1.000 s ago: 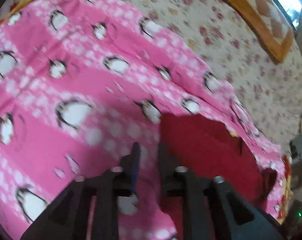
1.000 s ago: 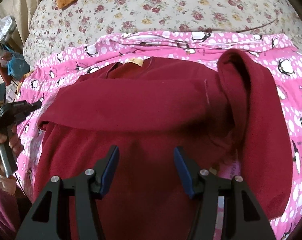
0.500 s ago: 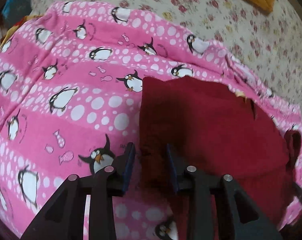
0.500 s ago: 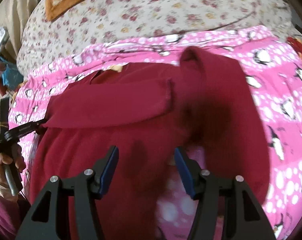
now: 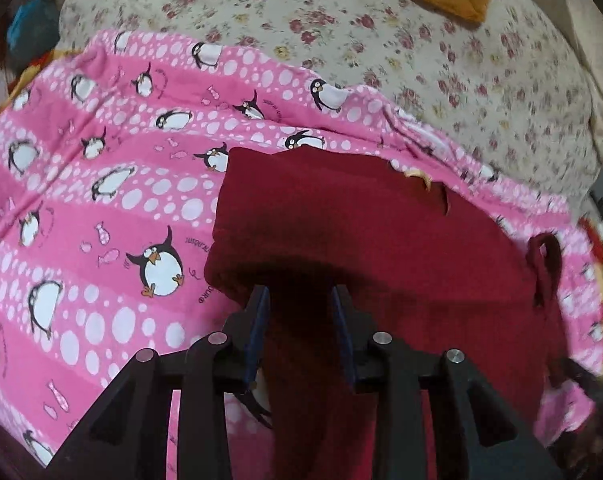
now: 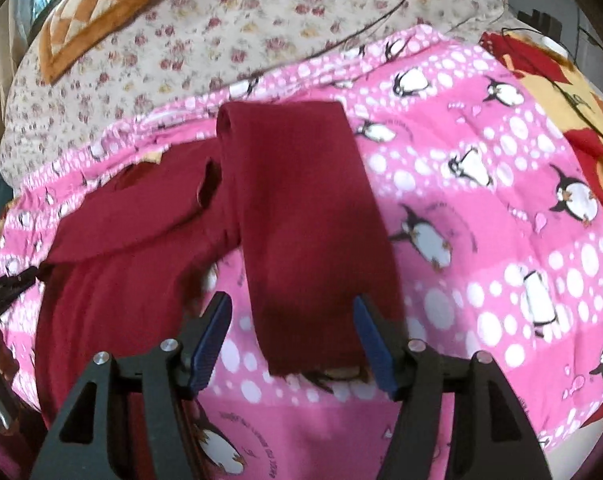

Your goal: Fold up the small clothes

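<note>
Between the opening right tongs [image 6: 293, 340] lies the maroon sleeve [image 6: 301, 220], unpinched.

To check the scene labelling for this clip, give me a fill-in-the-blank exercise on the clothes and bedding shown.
The dark red garment lies on a pink blanket printed with ____.
Beyond the blanket, the bedsheet carries a ____ pattern.
The blanket's dots are ____.
Missing words: penguins; floral; white.

Dark red garment [image 6: 301, 216] half-folded on pink penguin blanket [image 6: 481, 216].
</note>
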